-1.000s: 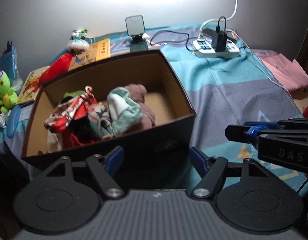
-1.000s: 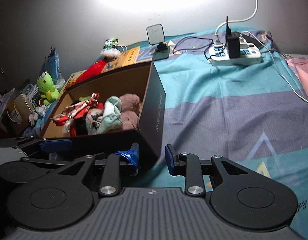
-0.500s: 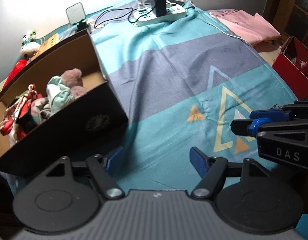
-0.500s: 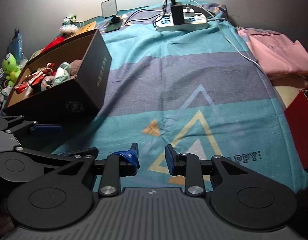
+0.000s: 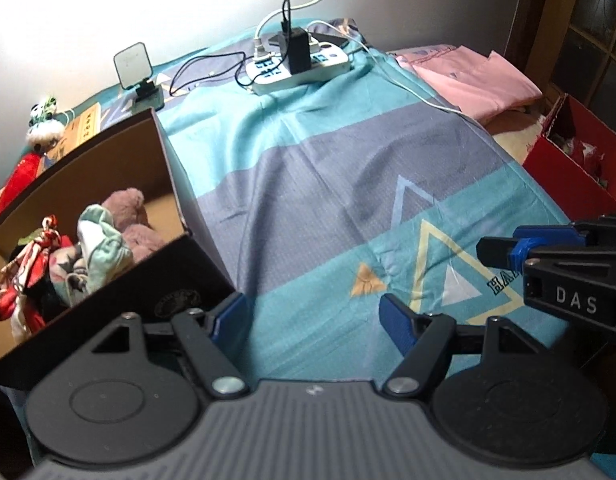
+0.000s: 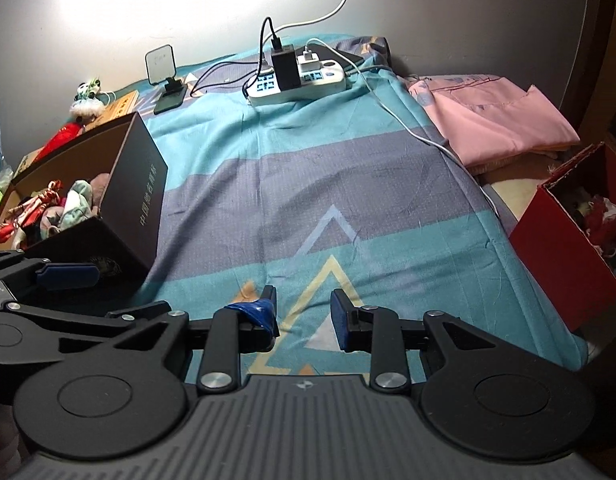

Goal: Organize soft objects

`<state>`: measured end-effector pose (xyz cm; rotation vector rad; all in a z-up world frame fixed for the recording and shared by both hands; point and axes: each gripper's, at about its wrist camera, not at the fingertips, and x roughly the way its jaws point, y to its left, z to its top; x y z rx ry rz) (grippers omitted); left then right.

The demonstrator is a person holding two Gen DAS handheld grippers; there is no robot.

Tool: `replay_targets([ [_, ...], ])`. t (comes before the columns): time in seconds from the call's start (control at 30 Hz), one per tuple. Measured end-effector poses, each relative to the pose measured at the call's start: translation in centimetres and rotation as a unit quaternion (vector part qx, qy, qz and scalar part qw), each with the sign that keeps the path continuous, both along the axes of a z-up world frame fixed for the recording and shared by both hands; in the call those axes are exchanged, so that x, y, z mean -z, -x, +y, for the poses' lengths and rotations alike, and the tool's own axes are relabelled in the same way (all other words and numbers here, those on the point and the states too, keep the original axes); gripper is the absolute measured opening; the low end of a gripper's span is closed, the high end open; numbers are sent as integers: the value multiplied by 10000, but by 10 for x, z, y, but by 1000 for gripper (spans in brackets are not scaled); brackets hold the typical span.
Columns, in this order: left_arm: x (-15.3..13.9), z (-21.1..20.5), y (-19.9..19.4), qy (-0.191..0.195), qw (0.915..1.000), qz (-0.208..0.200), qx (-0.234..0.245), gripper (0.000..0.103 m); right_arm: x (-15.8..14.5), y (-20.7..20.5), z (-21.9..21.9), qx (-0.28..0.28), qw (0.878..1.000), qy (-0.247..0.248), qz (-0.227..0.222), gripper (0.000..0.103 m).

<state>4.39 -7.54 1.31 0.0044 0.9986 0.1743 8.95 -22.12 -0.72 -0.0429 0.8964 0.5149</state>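
A dark cardboard box (image 5: 176, 304) stands on the left of the bed with soft things inside: a pink plush (image 5: 136, 232), a mint cloth (image 5: 100, 248) and a red patterned doll (image 5: 32, 264). My left gripper (image 5: 313, 316) is open over the bedspread, just right of the box's near corner, with nothing between its fingers. My right gripper (image 6: 304, 312) hangs over the triangle print, jaws a little apart and empty. The box (image 6: 148, 200) lies to its left, and a red box (image 6: 555, 248) holding soft items sits at the bed's right edge.
A folded pink cloth (image 6: 495, 120) lies at the back right. A power strip (image 6: 300, 80) with chargers and cables and a phone stand (image 6: 164, 68) sit by the wall. A panda toy (image 5: 42, 120) and books lie behind the dark box. The striped bedspread (image 5: 347, 184) spreads between the boxes.
Both views have swung right, away from the dark box and over the bedspread. The box now sits at the left of each view and the red box has come into sight. Neither jaw gap visibly differs.
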Motion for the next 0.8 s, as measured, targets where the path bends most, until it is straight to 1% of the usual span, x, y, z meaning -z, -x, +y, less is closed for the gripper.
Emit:
replay_targets([
  [0.2, -20, 34, 15, -93, 9982, -376, -458, 74, -20, 6, 31, -204, 9991, -218, -284, 12],
  [0.4, -36, 87, 39, -214, 9914, -620, -1131, 74, -32, 19, 79, -625, 9965, -327, -456, 12],
  [0.6, -44, 135, 66, -302, 9834, -738, -1631, 74, -41, 37, 124, -1037, 9923, -411, -540, 12],
  [0.8, -55, 171, 88, -378, 9776, -816, -1903, 75, -55, 54, 163, -1364, 9874, -502, -624, 12],
])
